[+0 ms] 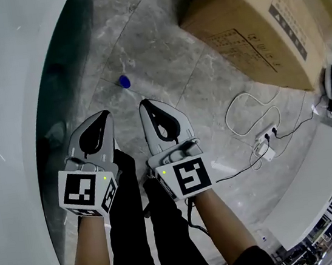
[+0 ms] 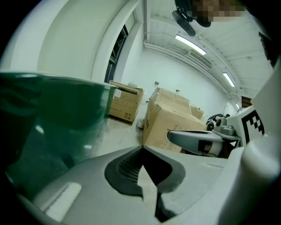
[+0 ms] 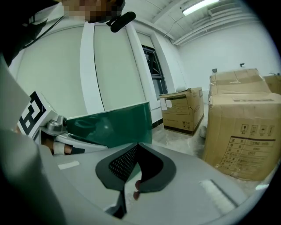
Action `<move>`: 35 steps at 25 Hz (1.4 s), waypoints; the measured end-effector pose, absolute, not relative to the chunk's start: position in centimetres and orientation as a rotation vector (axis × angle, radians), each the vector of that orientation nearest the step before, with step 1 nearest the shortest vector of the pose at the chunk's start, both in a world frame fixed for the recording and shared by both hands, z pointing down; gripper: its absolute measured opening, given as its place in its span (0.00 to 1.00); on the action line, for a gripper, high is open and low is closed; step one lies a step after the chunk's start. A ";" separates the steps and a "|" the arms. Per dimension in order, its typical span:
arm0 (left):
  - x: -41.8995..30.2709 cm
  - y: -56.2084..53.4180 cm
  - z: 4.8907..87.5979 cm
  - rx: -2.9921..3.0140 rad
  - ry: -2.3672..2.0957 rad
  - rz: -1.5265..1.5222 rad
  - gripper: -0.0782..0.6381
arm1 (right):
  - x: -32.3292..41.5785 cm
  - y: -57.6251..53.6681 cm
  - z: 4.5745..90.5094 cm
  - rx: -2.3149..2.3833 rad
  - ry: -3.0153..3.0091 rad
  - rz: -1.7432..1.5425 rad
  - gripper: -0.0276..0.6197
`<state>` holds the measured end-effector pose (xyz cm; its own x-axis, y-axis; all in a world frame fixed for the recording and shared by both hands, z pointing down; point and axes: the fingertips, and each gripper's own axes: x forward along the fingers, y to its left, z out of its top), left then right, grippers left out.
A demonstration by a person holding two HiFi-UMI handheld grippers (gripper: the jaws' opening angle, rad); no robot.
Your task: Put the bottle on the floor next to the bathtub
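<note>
Head view looked steeply down on the white bathtub (image 1: pixel 5 121) with its dark green side, which filled the left, and on the marble floor (image 1: pixel 160 44) that ran from it to a cardboard box (image 1: pixel 255 24) at upper right. The left gripper (image 1: pixel 104 114) and right gripper (image 1: pixel 144 103) hung side by side over the person's legs. Each had its jaws pressed together with nothing between them. The bottle (image 1: pixel 124 81), clear with a blue cap, stood on the floor just ahead of the jaw tips and near the tub's side, touched by neither gripper. By the look of it the placing was done, so the step in hand was probably the retreat. That would go best by drawing both grippers up and back and keeping the tips away from the cap, since a light bottle would likely tip at a nudge. Only the head view showed the bottle and a power strip (image 1: pixel 265 142) with its cable. The gripper views showed the shut jaws up close, more boxes against the far wall, and ceiling lights.
</note>
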<state>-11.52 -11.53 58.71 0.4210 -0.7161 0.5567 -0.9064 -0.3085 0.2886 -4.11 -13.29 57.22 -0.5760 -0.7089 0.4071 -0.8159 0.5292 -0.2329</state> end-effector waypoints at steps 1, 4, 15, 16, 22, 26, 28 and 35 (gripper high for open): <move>-11.4 -11.5 58.1 2.116 -1.367 0.440 0.11 | -3.9 -13.5 56.3 1.300 -2.518 0.592 0.09; -11.0 -11.6 56.4 2.116 -1.376 0.437 0.11 | -3.0 -13.4 54.7 1.313 -2.500 0.600 0.09; -8.8 -11.9 51.0 2.162 -1.386 0.448 0.11 | 0.3 -13.7 48.9 1.370 -2.481 0.583 0.09; -8.7 -12.0 50.6 2.165 -1.391 0.449 0.11 | 0.4 -13.8 48.4 1.371 -2.486 0.577 0.09; -8.1 -12.2 47.6 2.193 -1.403 0.466 0.11 | 1.5 -14.4 45.3 1.439 -2.497 0.598 0.09; -7.8 -12.1 45.4 2.200 -1.405 0.467 0.11 | 1.6 -14.5 43.0 1.457 -2.517 0.575 0.08; -7.7 -11.8 44.3 2.211 -1.408 0.473 0.11 | 1.5 -14.2 41.9 1.461 -2.524 0.569 0.08; -7.6 -11.1 40.6 2.243 -1.442 0.451 0.11 | 2.0 -13.5 38.0 1.501 -2.559 0.561 0.09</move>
